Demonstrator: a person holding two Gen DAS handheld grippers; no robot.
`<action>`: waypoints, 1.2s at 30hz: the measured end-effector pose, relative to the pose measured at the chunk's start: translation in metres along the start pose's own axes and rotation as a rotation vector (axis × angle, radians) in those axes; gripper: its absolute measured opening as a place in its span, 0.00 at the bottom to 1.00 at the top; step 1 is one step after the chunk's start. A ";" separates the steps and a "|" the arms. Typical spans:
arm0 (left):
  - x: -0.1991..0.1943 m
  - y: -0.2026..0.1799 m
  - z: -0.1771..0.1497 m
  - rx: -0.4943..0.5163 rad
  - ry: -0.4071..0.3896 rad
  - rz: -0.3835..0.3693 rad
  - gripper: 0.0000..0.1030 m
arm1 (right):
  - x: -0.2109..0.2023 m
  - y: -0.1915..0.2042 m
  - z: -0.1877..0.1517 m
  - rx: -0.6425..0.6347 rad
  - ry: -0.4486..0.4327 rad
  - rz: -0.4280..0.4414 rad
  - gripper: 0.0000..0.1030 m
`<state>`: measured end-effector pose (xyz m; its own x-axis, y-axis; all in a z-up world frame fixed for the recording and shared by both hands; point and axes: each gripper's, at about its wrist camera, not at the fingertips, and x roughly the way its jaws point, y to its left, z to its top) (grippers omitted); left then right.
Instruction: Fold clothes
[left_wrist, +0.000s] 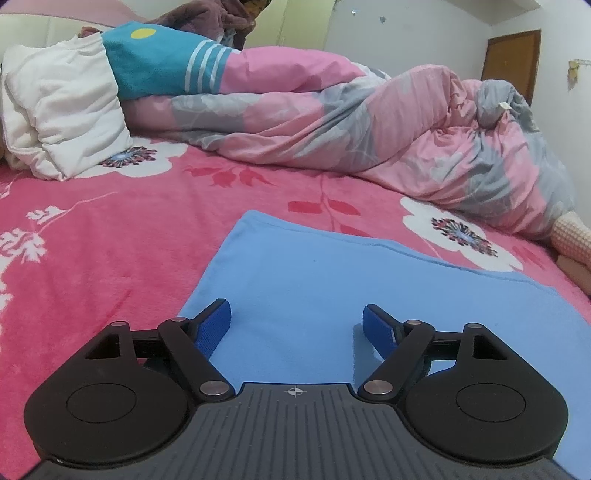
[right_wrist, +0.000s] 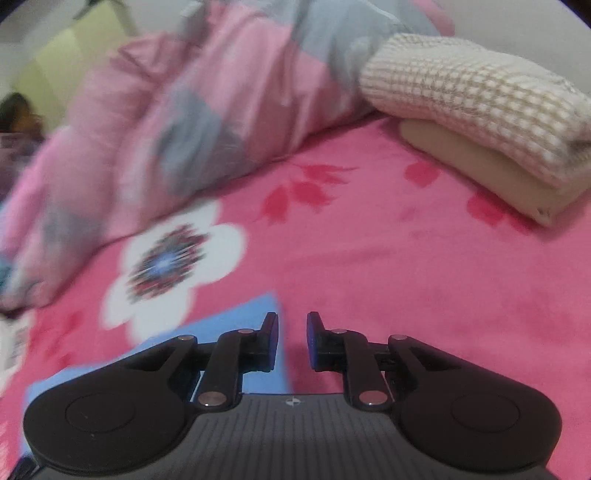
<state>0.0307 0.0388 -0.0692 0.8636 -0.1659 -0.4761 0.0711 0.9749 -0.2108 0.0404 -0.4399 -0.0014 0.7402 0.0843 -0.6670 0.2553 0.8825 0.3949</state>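
A light blue garment (left_wrist: 332, 280) lies flat on the pink flowered bedspread (left_wrist: 110, 240). My left gripper (left_wrist: 297, 321) is open just above the garment's near left part, holding nothing. In the right wrist view a corner of the blue garment (right_wrist: 243, 314) shows at the lower left. My right gripper (right_wrist: 292, 332) hovers at that corner with its jaws a small gap apart and nothing between them. The right wrist view is blurred by motion.
A rumpled pink and grey quilt (left_wrist: 369, 122) lies across the far side of the bed. A white pillow (left_wrist: 62, 110) and a teal towel (left_wrist: 162, 62) sit at far left. Folded cream and waffle-knit clothes (right_wrist: 480, 110) are stacked at the right.
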 end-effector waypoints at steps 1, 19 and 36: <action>0.000 -0.001 0.000 0.004 0.001 0.002 0.78 | -0.010 0.001 -0.007 -0.006 0.015 0.036 0.17; 0.001 -0.004 0.000 0.021 0.008 0.019 0.78 | -0.078 -0.059 -0.092 0.148 0.065 0.166 0.16; 0.001 -0.002 0.000 0.016 0.008 0.019 0.78 | -0.106 -0.087 -0.137 0.225 -0.021 0.112 0.09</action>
<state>0.0312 0.0363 -0.0695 0.8611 -0.1481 -0.4865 0.0625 0.9802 -0.1878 -0.1456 -0.4619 -0.0514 0.7841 0.1639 -0.5987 0.3010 0.7431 0.5976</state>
